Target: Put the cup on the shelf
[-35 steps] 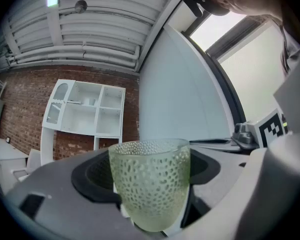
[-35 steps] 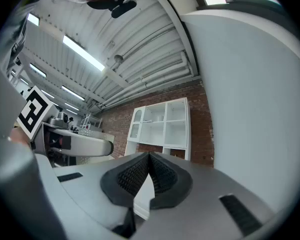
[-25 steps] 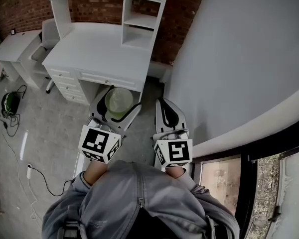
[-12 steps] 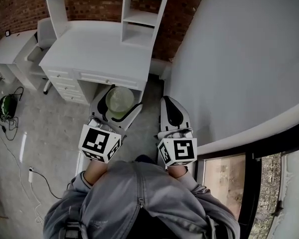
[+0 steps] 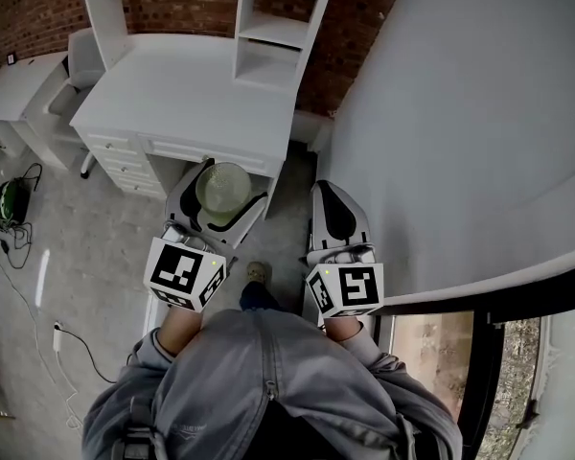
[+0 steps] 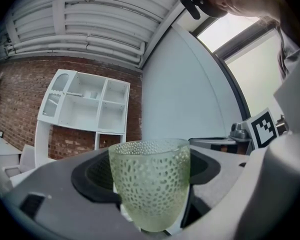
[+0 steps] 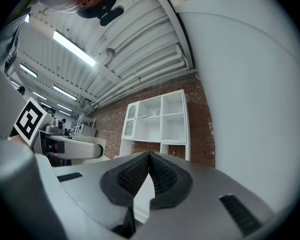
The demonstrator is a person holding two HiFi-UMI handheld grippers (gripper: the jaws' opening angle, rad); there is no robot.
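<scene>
The cup (image 6: 149,184), pale green, see-through and dimpled all over, stands upright between the jaws of the left tool (image 5: 232,182), which clasps it by the side wall, well short of the shelf (image 5: 268,51). It looks stiff and light, possibly glass, so a hard squeeze or a knock on the shelf edge could crack it. The dimples should help the pads bite, but the wall narrows toward the base, so the hold belongs around the broad middle. The right tool (image 7: 149,156) is clenched on nothing, beside the left. Ahead, the white worktop (image 5: 172,94) carries the shelf.
</scene>
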